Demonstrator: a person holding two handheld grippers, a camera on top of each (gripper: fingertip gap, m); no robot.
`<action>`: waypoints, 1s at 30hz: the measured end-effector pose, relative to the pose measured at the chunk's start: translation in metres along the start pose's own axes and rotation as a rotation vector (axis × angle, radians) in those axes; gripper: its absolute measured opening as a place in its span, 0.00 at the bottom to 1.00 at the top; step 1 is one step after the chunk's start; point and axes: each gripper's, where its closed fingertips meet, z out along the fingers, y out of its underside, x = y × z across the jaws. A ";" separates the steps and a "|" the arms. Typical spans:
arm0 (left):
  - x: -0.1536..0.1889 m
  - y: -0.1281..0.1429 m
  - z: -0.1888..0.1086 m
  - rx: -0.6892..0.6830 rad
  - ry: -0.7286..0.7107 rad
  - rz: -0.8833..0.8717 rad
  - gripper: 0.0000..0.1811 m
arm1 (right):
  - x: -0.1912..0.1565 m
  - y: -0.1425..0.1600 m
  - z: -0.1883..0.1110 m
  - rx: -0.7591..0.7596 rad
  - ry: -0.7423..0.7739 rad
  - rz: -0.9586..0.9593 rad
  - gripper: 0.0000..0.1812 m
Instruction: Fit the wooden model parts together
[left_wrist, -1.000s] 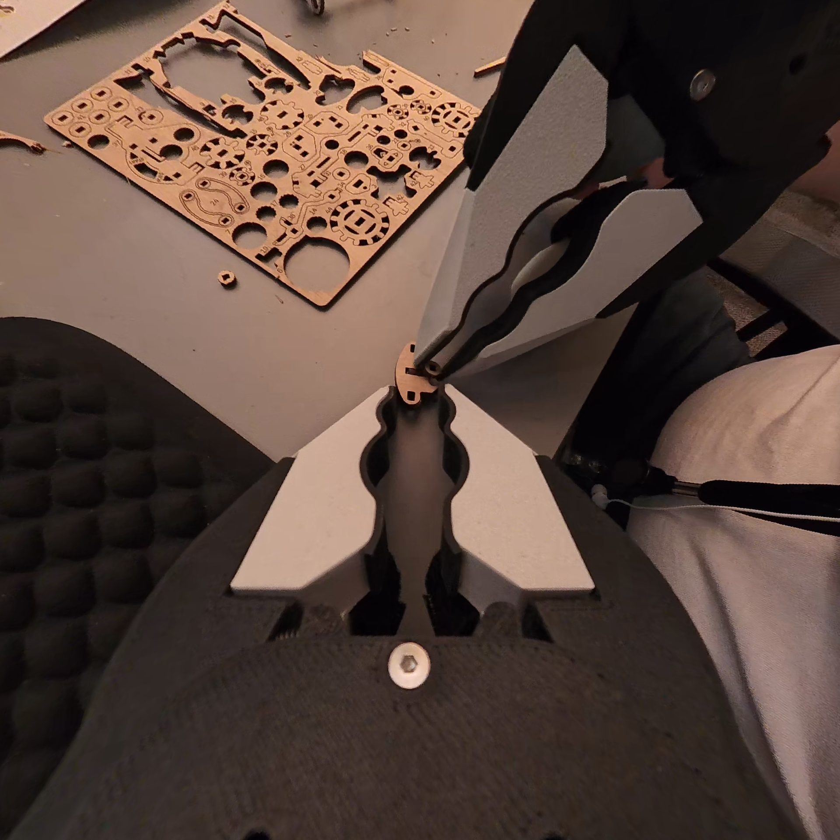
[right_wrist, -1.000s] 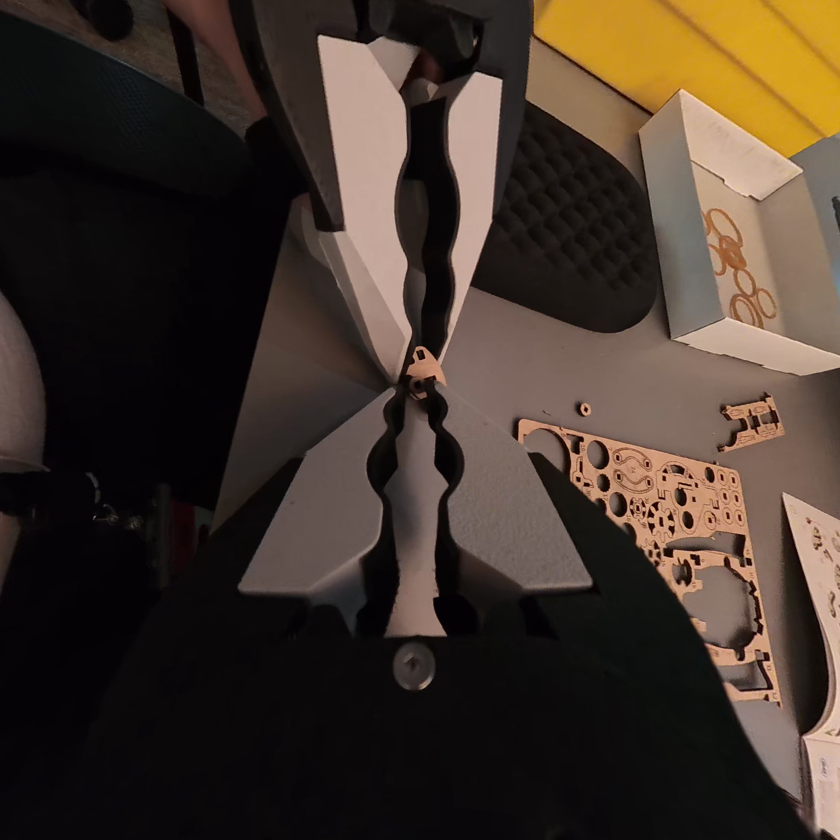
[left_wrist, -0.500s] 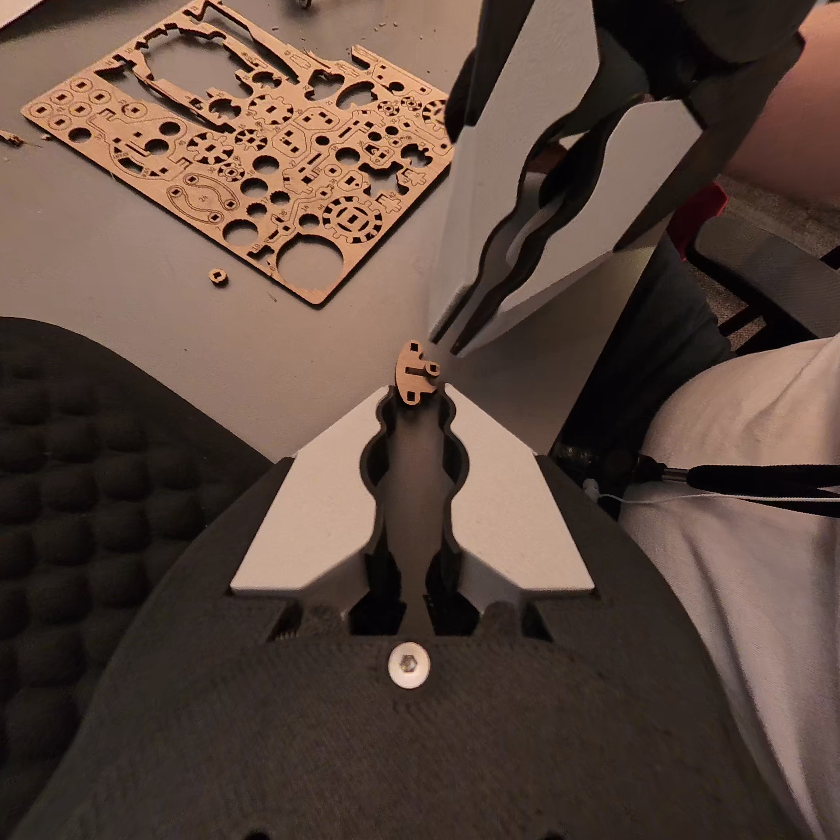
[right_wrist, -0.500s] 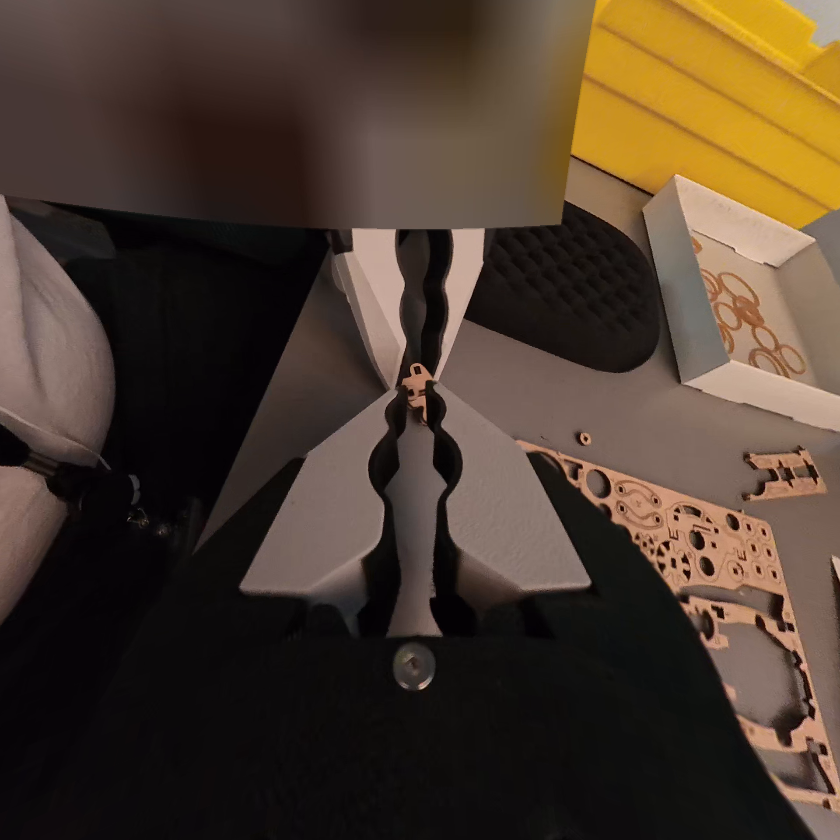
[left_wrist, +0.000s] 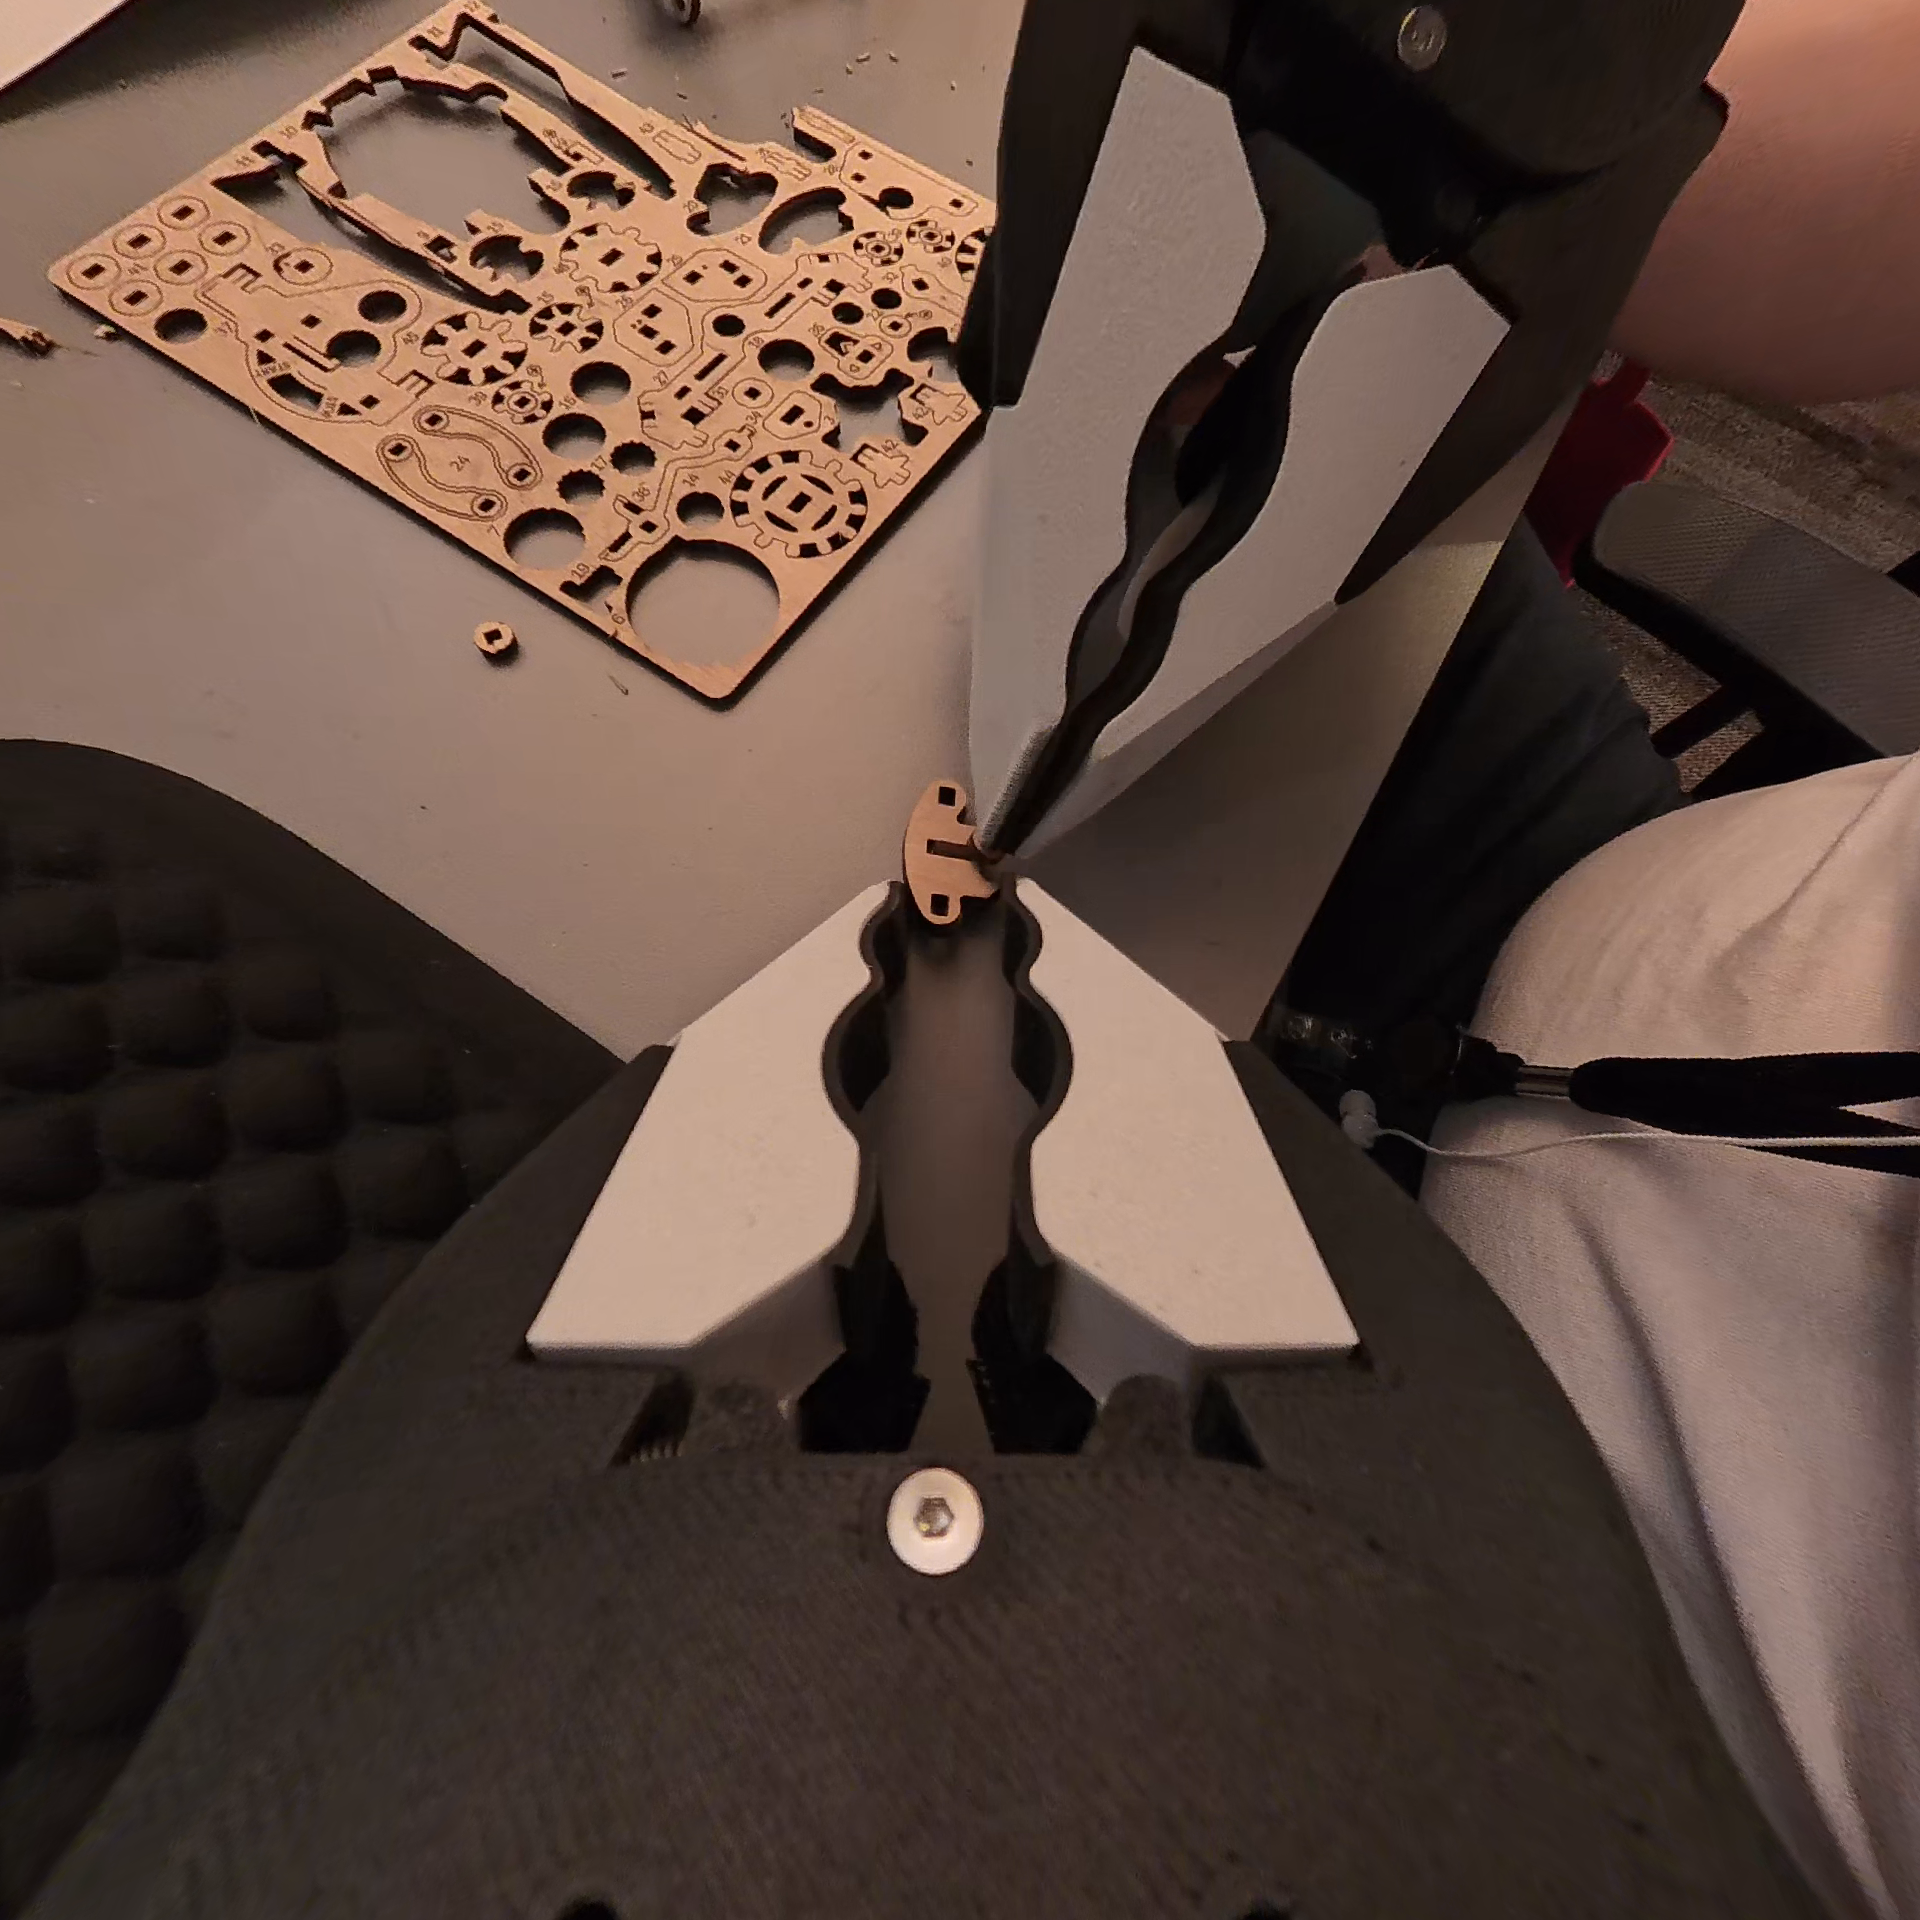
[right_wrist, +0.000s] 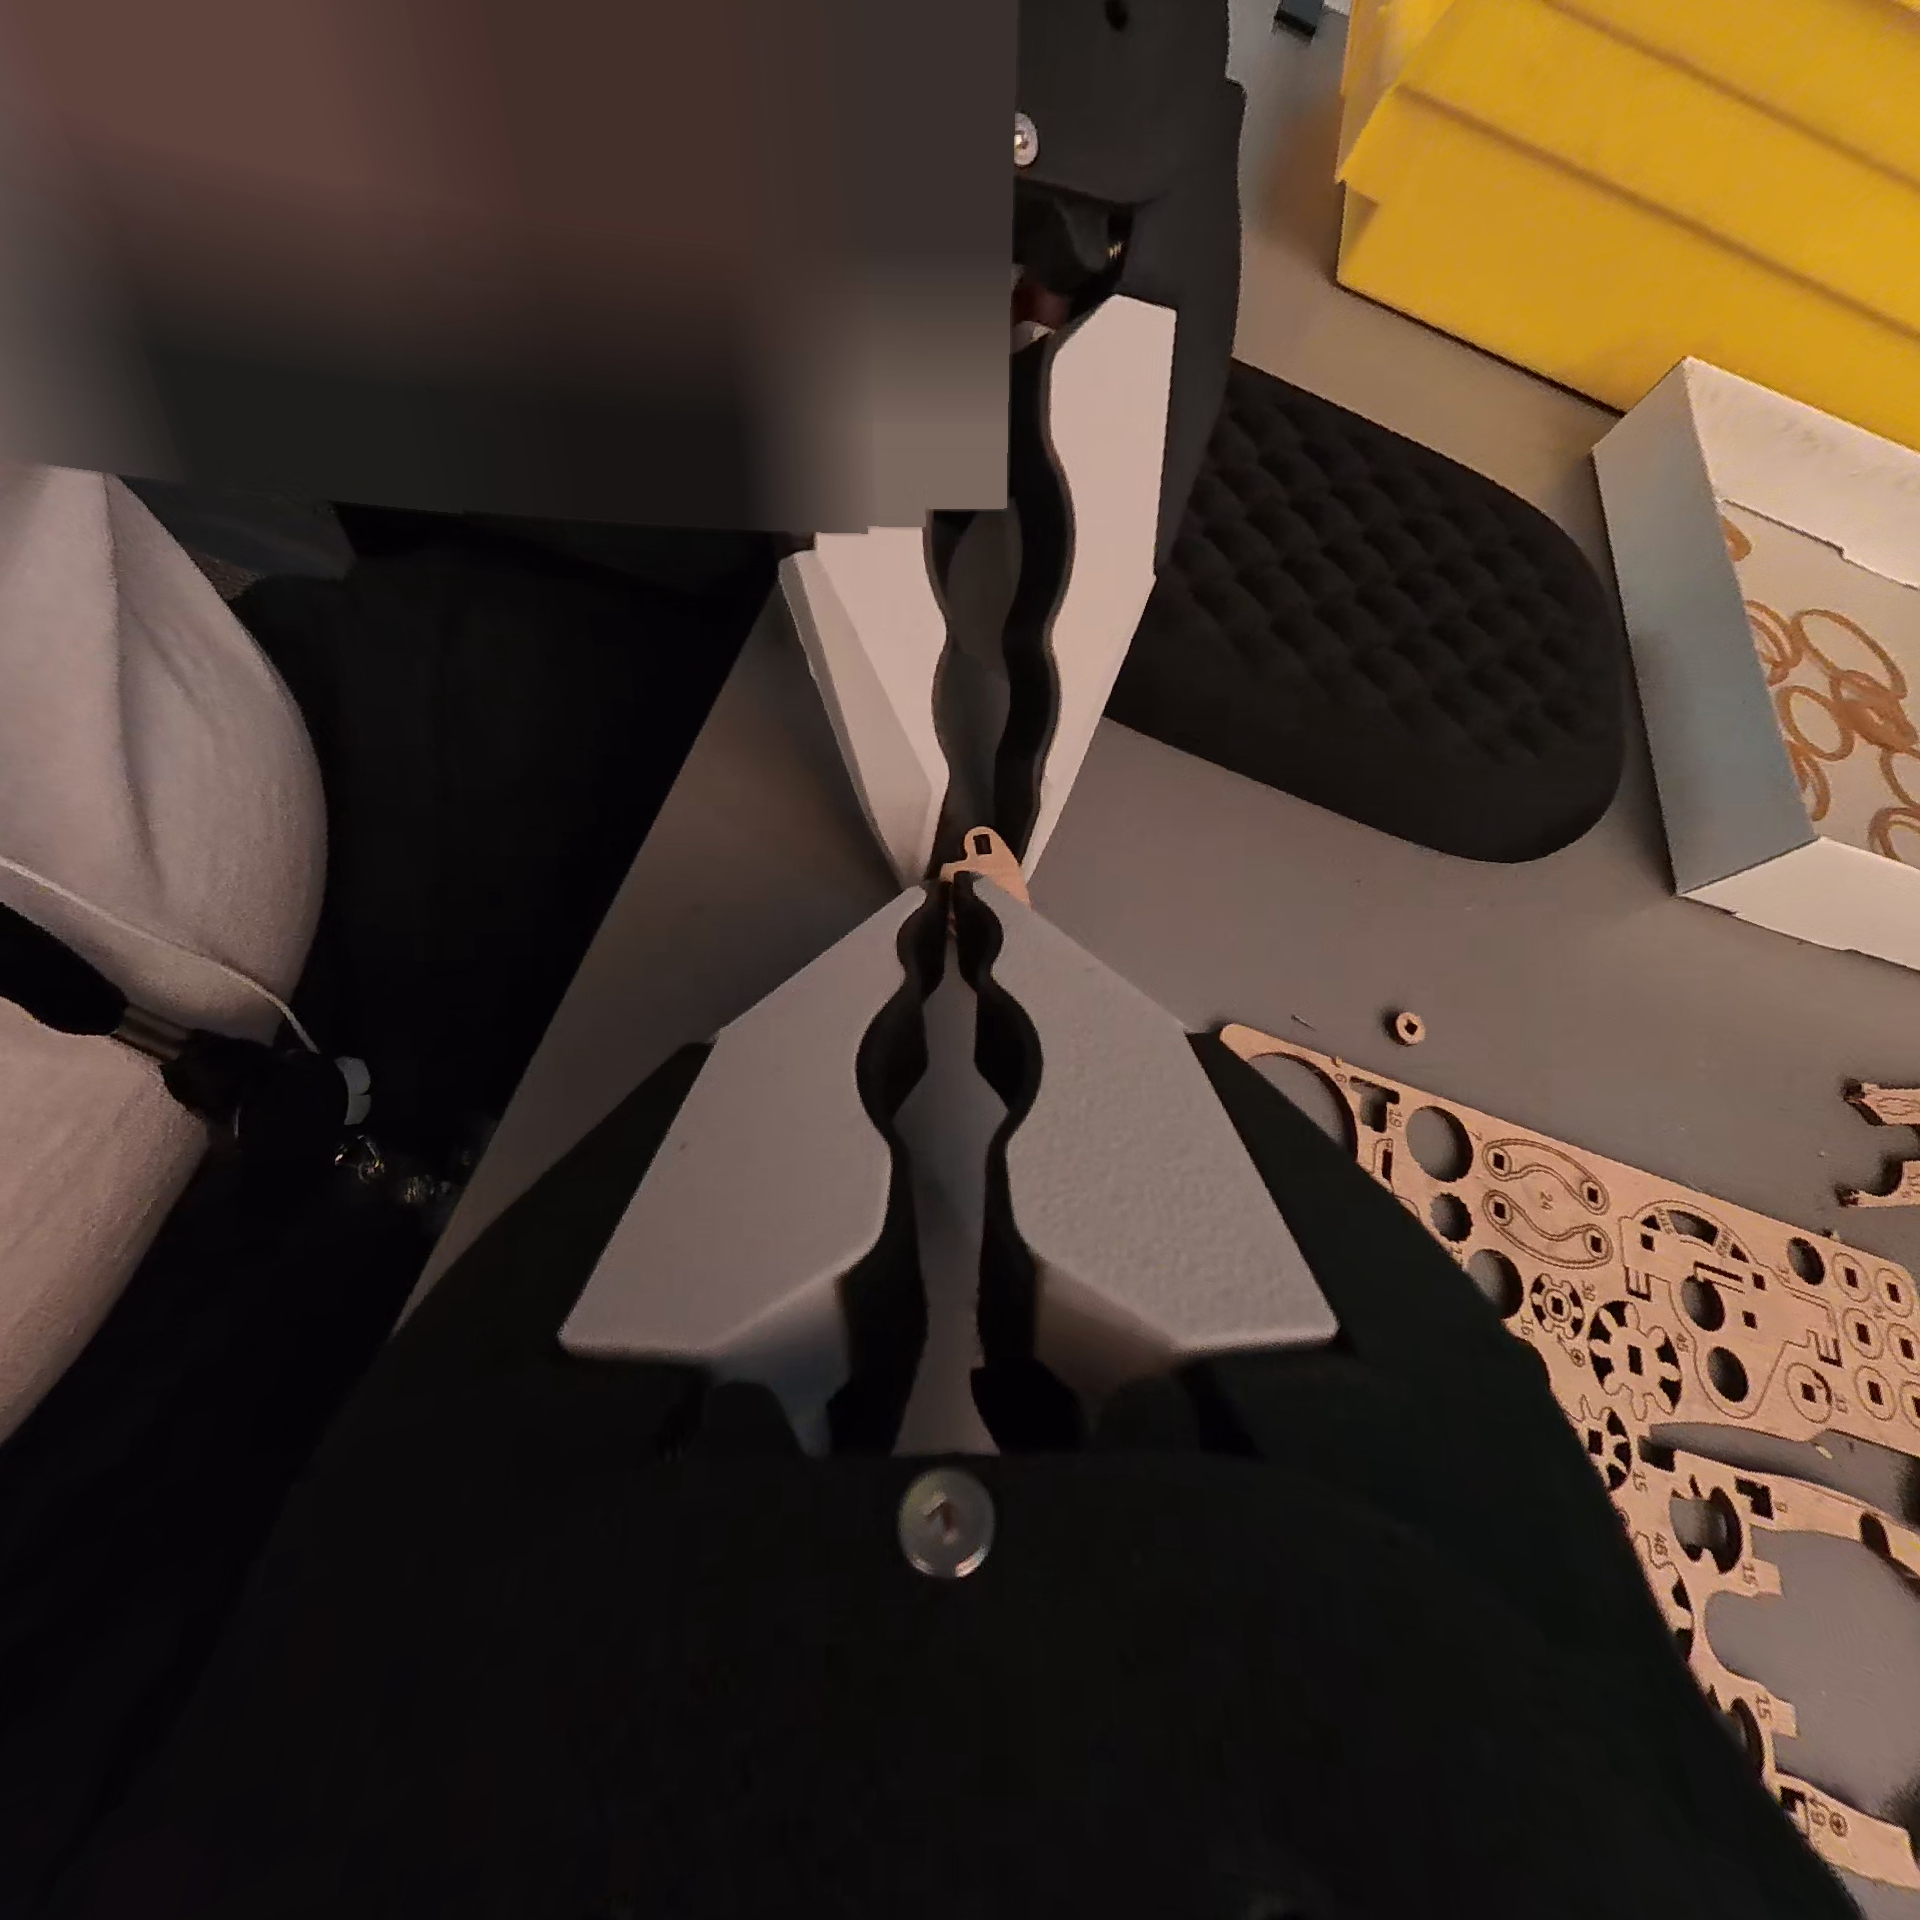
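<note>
My left gripper is shut on a small oval wooden piece and holds it upright above the grey table's edge. My right gripper comes down from the upper right. Its tips are closed on a small peg that sits in the piece's slot. In the right wrist view my right gripper has its jaws almost together, and the left gripper meets it from above with the oval piece between them. The peg is hidden there.
A laser-cut wooden parts sheet lies on the table, with a tiny loose ring near it. A black dimpled pad, a white box of wooden rings and yellow bins stand around. A person's white shirt is close by. Only a small space, under 4 cm, lies between the two pairs of fingers.
My right gripper drew back up and away from the oval piece half a second ago. It has come back down to the piece and closed its tips at the slot. The left gripper held still.
</note>
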 end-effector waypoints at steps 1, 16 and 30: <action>0.000 0.000 0.000 0.000 0.001 0.002 0.09 | 0.000 0.000 0.000 0.001 -0.002 -0.001 0.00; 0.000 0.000 0.000 0.000 0.002 0.006 0.09 | 0.000 -0.001 0.001 -0.003 -0.018 -0.005 0.03; 0.001 0.000 0.000 0.000 0.007 0.004 0.09 | 0.000 0.000 0.000 -0.006 -0.006 -0.016 0.03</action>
